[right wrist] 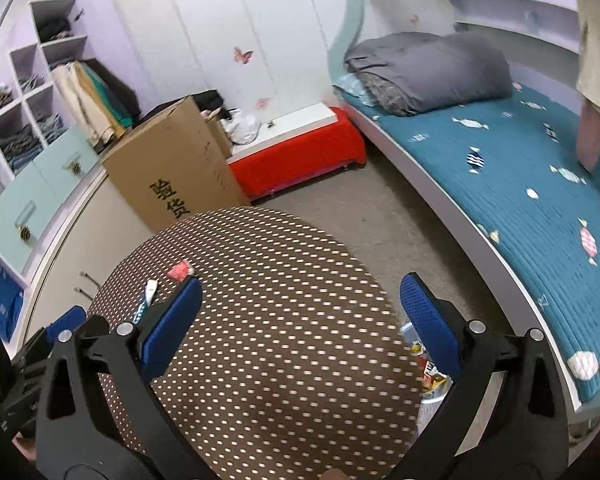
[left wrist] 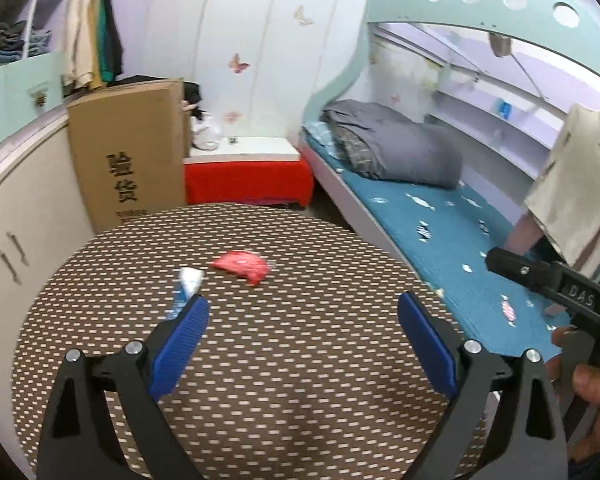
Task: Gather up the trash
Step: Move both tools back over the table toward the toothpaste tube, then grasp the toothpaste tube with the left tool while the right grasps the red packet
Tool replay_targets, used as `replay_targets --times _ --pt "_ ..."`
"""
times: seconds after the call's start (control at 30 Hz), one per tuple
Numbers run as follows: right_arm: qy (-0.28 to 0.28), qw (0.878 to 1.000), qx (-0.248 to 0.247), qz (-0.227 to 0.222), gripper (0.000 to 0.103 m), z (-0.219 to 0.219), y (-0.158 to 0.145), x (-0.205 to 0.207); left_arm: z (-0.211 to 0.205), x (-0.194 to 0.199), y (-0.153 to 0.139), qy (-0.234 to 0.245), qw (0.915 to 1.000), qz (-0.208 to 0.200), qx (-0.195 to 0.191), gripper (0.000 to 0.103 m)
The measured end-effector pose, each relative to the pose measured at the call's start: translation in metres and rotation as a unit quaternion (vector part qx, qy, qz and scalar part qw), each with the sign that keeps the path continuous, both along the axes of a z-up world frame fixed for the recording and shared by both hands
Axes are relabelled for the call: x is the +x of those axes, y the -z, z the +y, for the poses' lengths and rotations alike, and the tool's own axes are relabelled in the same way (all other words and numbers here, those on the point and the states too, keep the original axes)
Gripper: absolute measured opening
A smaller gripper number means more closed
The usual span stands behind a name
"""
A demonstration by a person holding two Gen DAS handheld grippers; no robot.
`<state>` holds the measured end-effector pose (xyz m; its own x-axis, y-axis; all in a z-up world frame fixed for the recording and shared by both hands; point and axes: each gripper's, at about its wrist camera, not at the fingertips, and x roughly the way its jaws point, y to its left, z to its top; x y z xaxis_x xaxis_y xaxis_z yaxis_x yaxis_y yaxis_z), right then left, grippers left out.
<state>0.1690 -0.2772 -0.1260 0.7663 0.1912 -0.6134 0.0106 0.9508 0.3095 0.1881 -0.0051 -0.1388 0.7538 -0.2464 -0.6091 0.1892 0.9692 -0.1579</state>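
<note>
A red crumpled wrapper (left wrist: 242,265) lies on the round brown dotted table (left wrist: 300,360), far of centre. A white and blue wrapper (left wrist: 185,288) lies left of it, just beyond my left gripper's left fingertip. My left gripper (left wrist: 302,312) is open and empty above the table. My right gripper (right wrist: 300,294) is open and empty, higher up over the table's (right wrist: 260,340) right side. Both wrappers show in the right wrist view: the red one (right wrist: 180,270) and the white and blue one (right wrist: 148,296). Colourful trash (right wrist: 428,364) lies in a container below the table's right edge.
A tall cardboard box (left wrist: 128,160) stands behind the table on the left, by white cabinets (left wrist: 32,216). A red covered bench (left wrist: 248,180) is at the back. A bed with a blue cover (left wrist: 440,224) and a grey duvet (left wrist: 392,140) runs along the right.
</note>
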Motion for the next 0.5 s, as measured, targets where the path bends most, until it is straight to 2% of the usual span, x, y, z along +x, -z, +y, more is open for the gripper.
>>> replay_targets --times 0.3,0.5 --pt "-0.065 0.997 -0.03 0.004 0.097 0.057 0.006 0.03 0.053 0.01 0.017 -0.051 0.9984 0.01 0.022 0.093" --pt "-0.118 0.991 -0.056 0.031 0.097 0.099 0.035 0.067 0.076 0.036 0.045 -0.069 0.9963 0.04 0.034 0.093"
